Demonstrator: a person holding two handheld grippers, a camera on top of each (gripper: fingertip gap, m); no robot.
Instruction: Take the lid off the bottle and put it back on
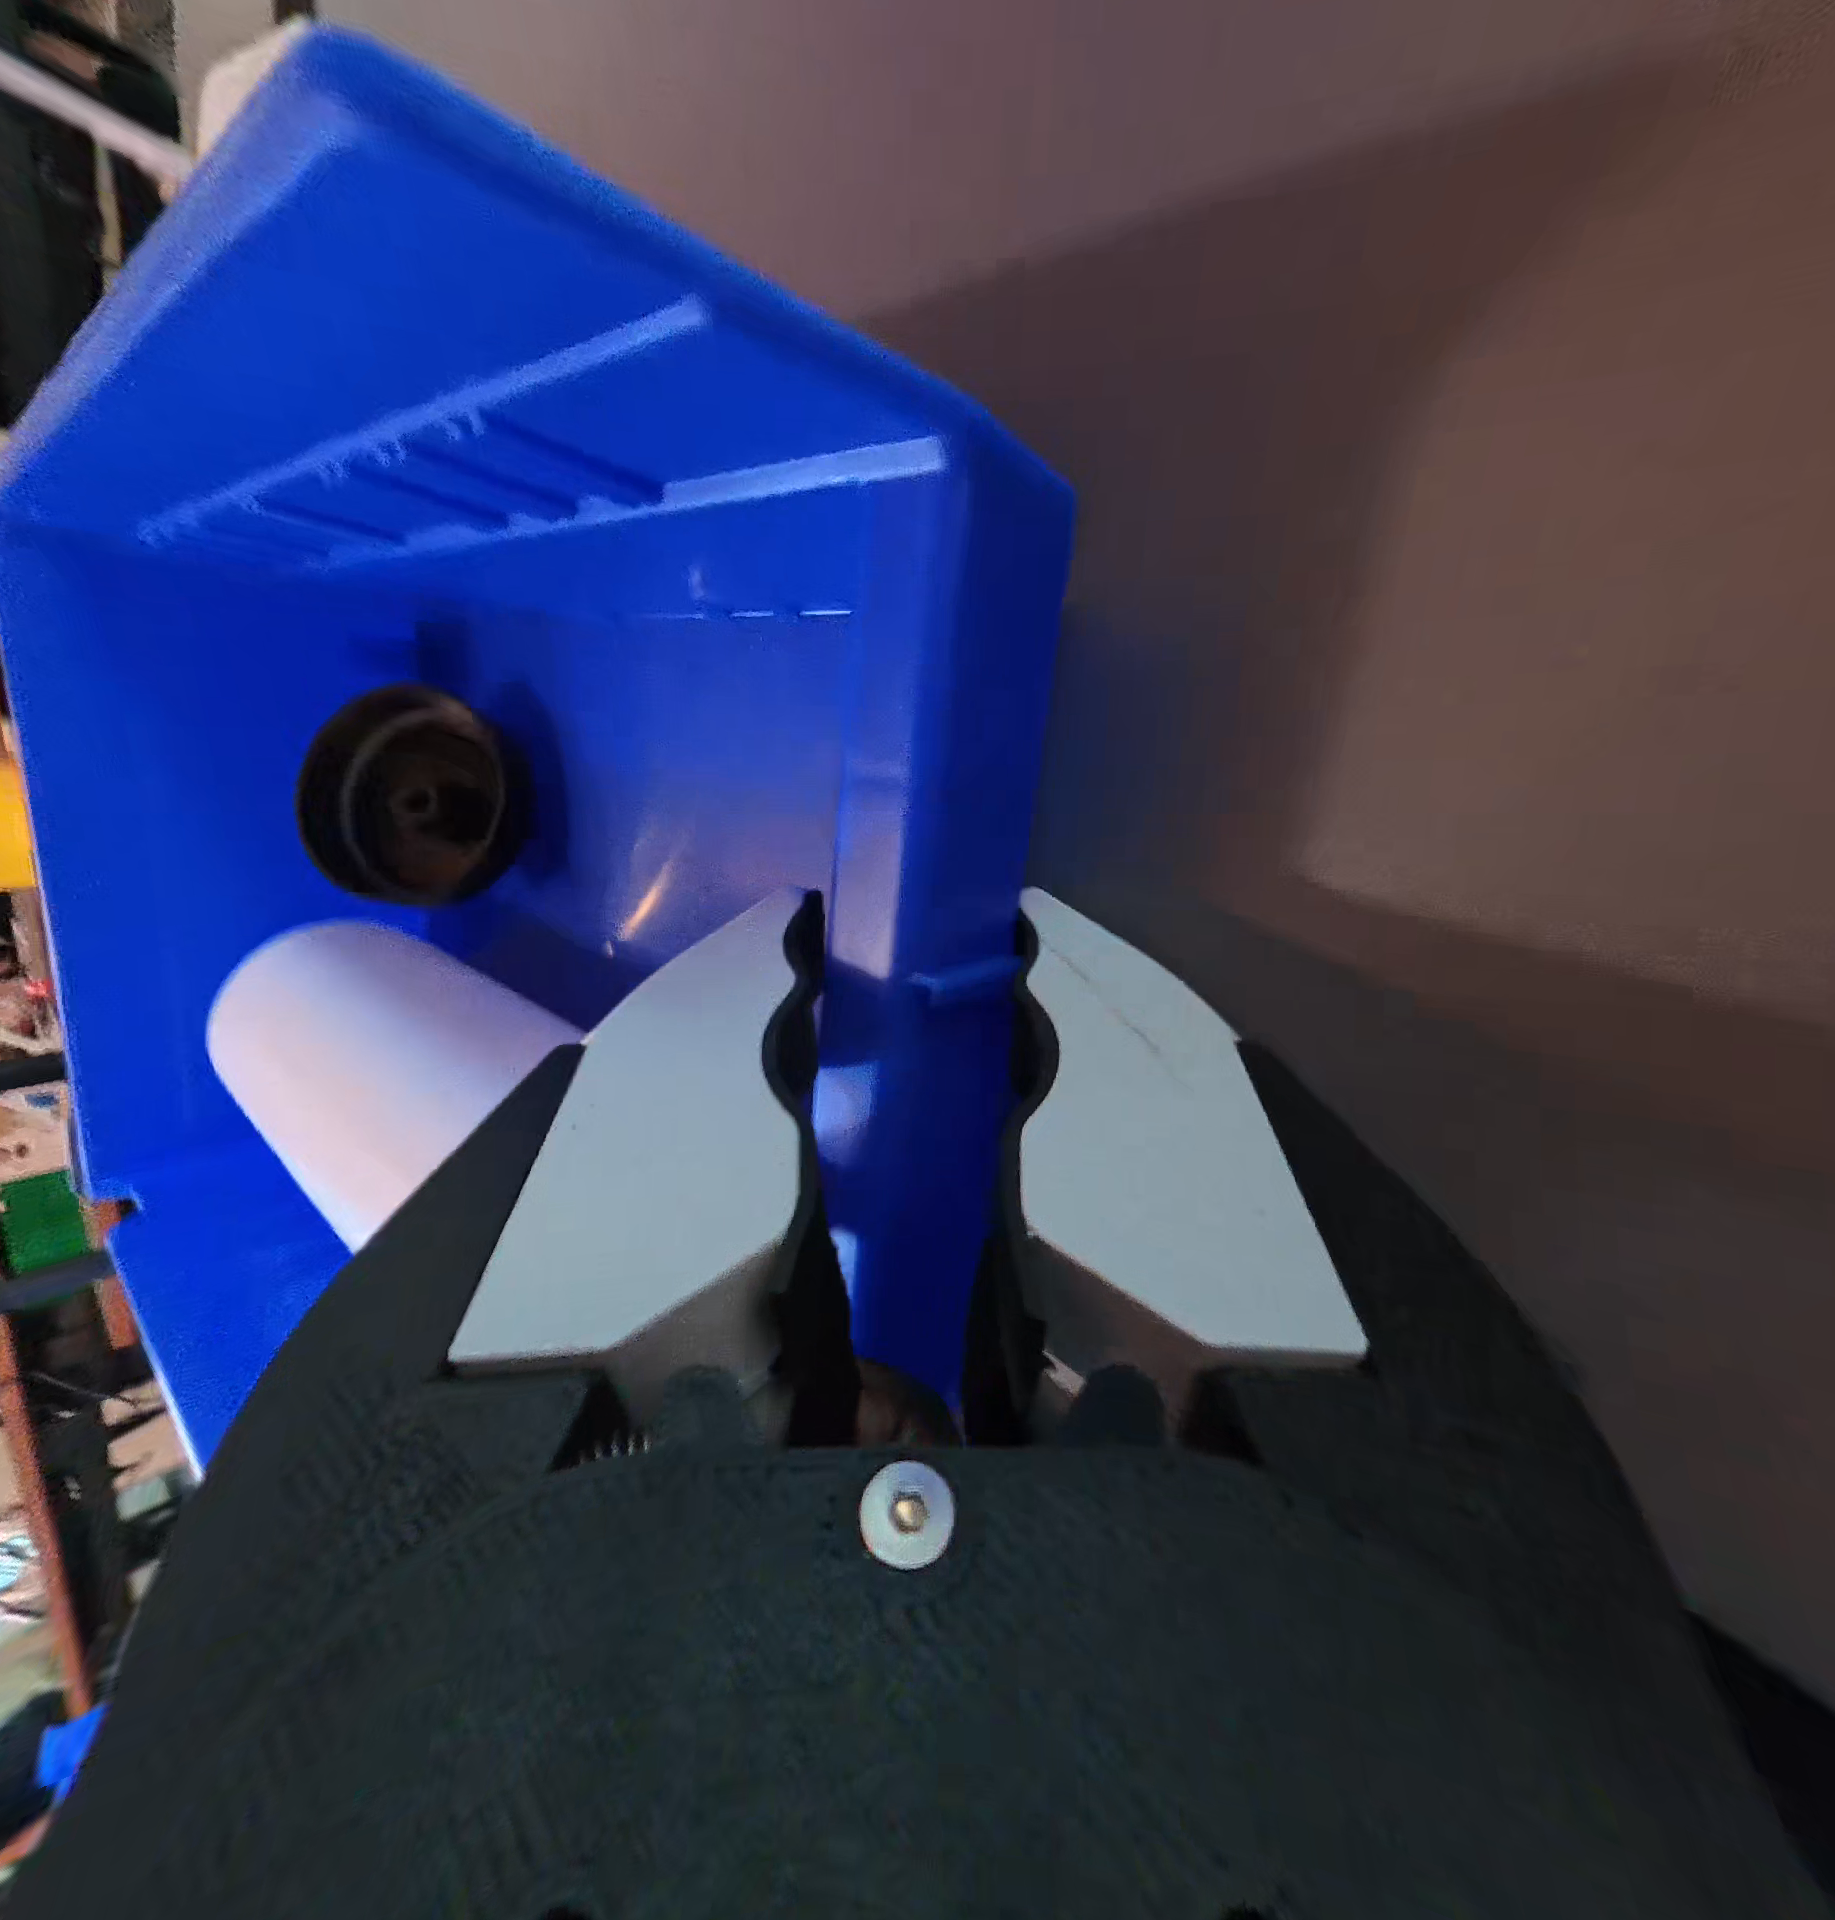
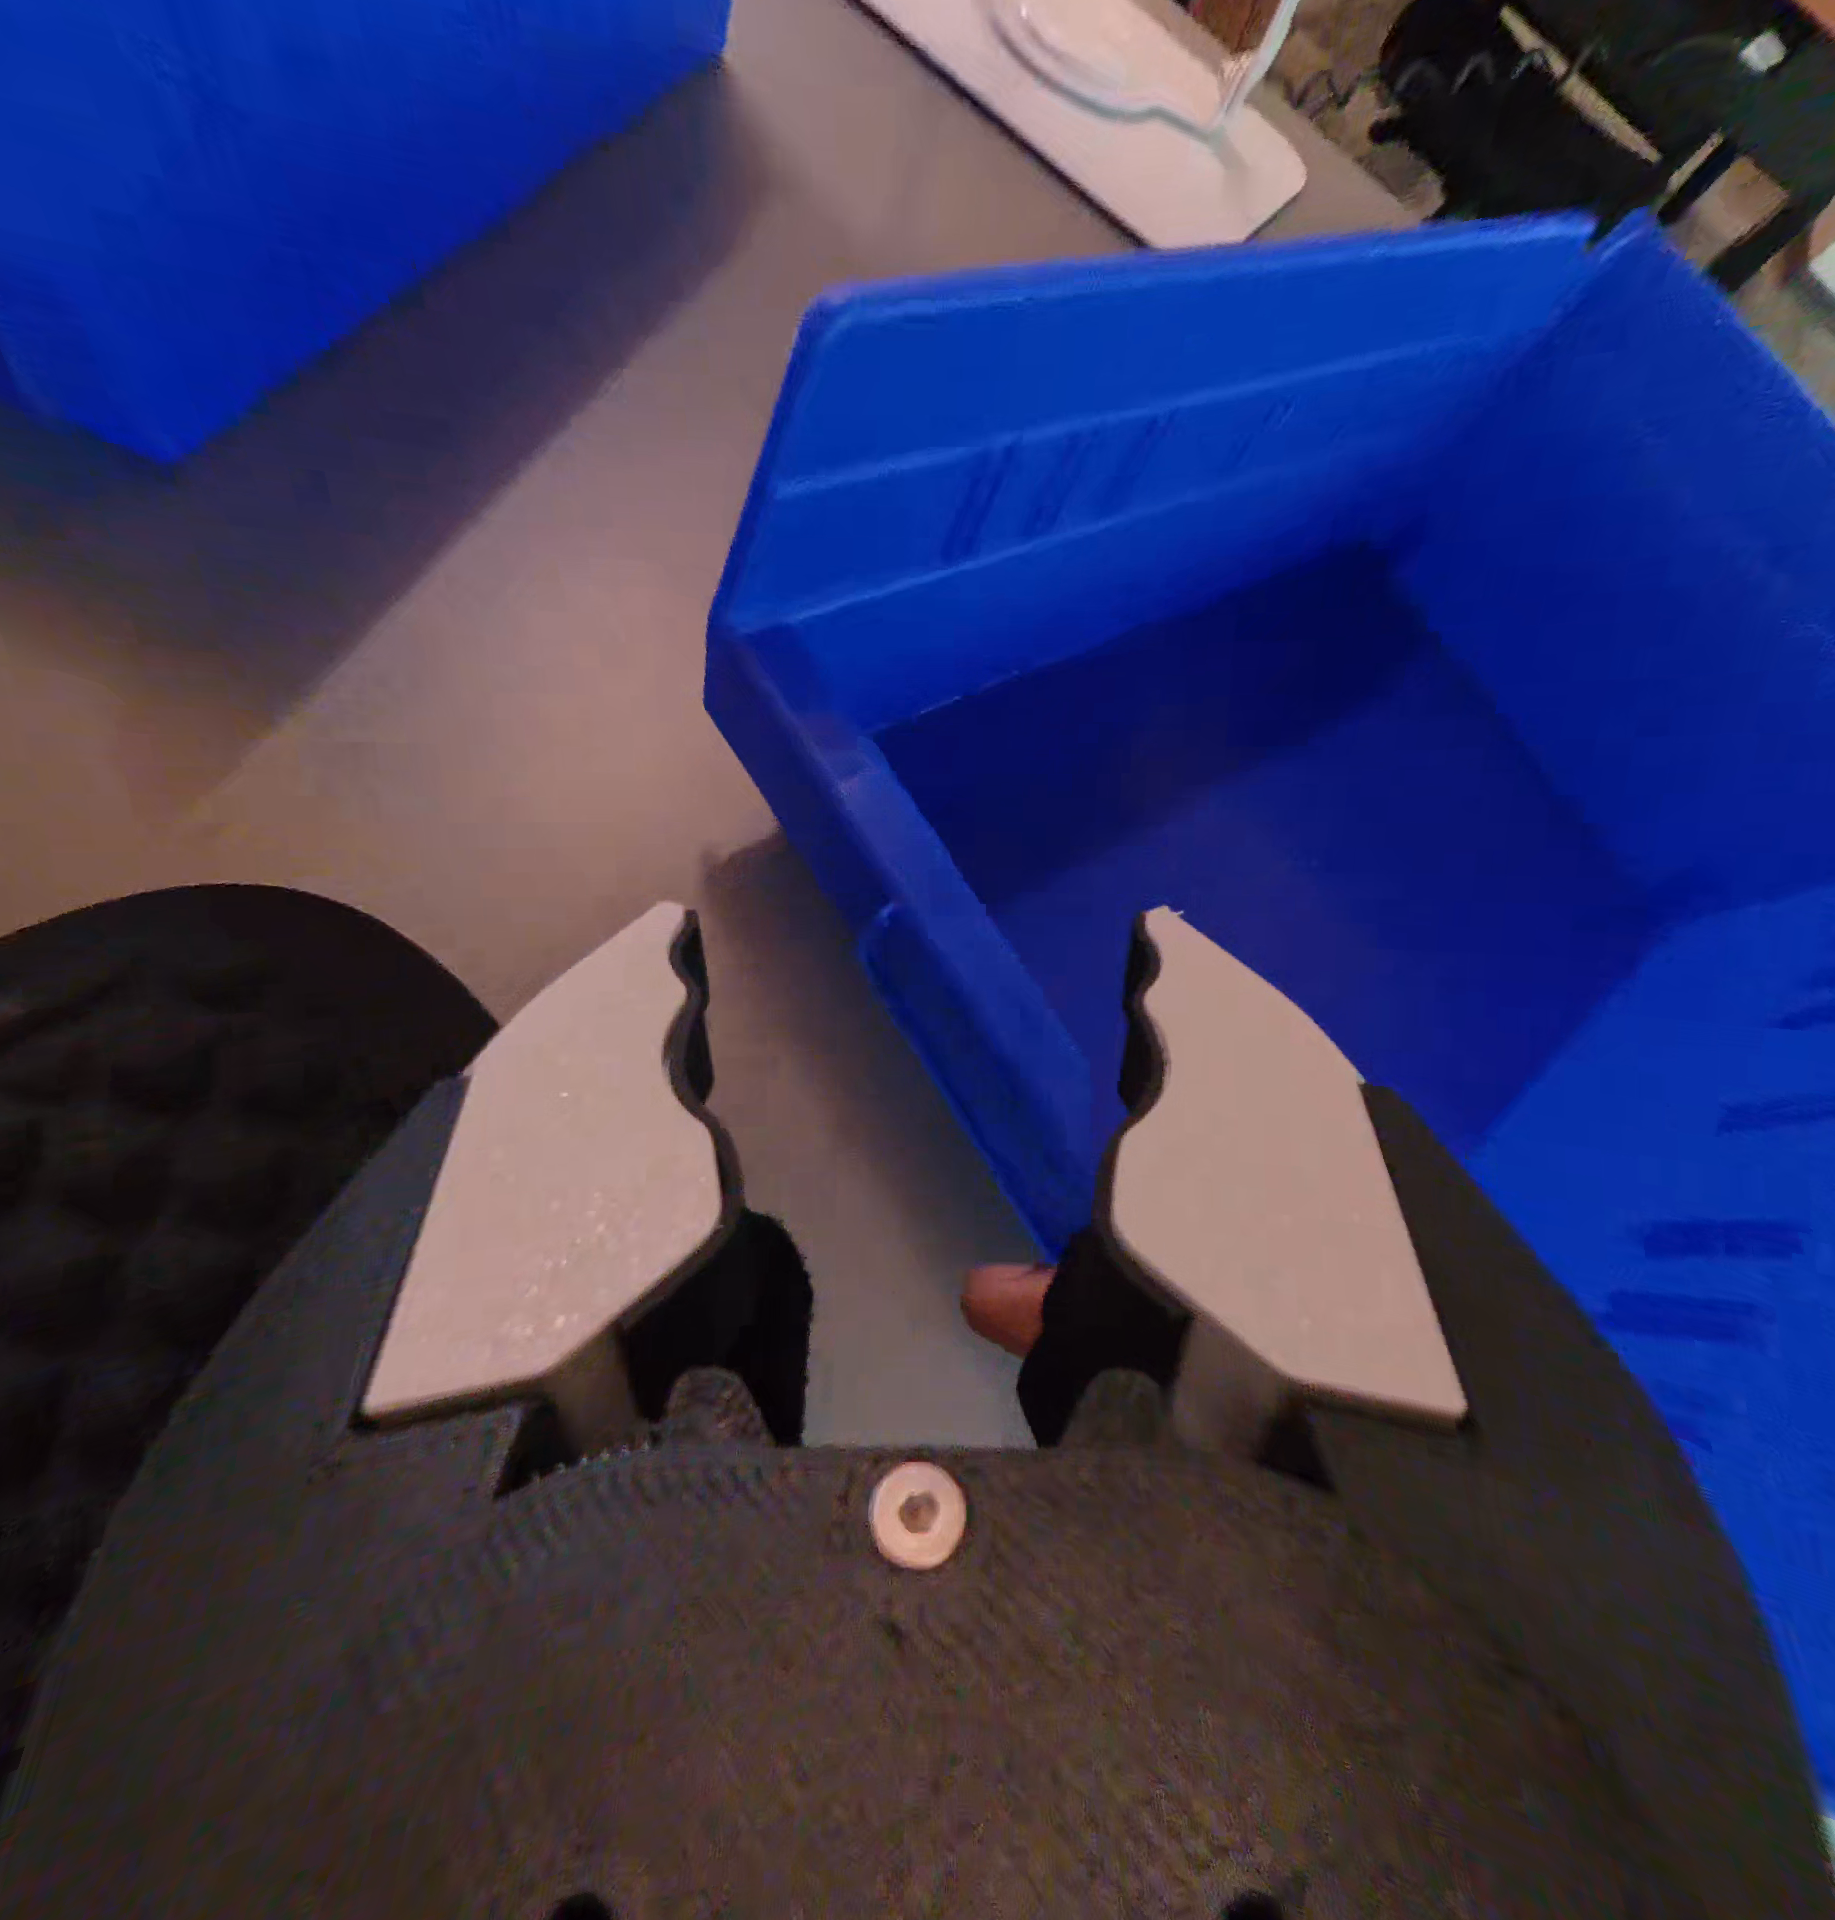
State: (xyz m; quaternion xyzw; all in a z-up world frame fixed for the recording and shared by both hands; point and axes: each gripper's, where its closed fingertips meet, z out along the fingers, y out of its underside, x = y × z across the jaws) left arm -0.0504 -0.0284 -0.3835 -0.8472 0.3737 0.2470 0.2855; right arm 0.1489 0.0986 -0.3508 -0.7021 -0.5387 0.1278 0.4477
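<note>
left hand-held gripper [image 1: 913, 997]: jaws part-spread, straddling the near wall of a blue plastic storage bin [image 1: 539, 436]; whether they press on the wall I cannot tell.
right hand-held gripper [image 2: 918, 1023]: spread, nothing between the jaws, over the grey bench [image 2: 425, 644] at the near left corner of a second blue plastic bin [image 2: 1515, 582], which looks empty.
bottle: white smooth cylinder [image 1: 373, 1060] lying on its side inside the left-view bin, near left part, half hidden behind the left finger.
lid: not identifiable. A dark round ribbed object [image 1: 409, 795] lies just beyond the bottle; could be a cap or reel, too blurred to call.
handling (judgement): looks like light, stiff plastic with a slick skin; lying down, it will roll. Grip mid-body across the diameter, keep the lid end free for the other gripper.
edges: bin walls are tall and close on both sides; lift the bottle straight out.
open room: bare bench left of the right gripper, good spot to work.
</note>
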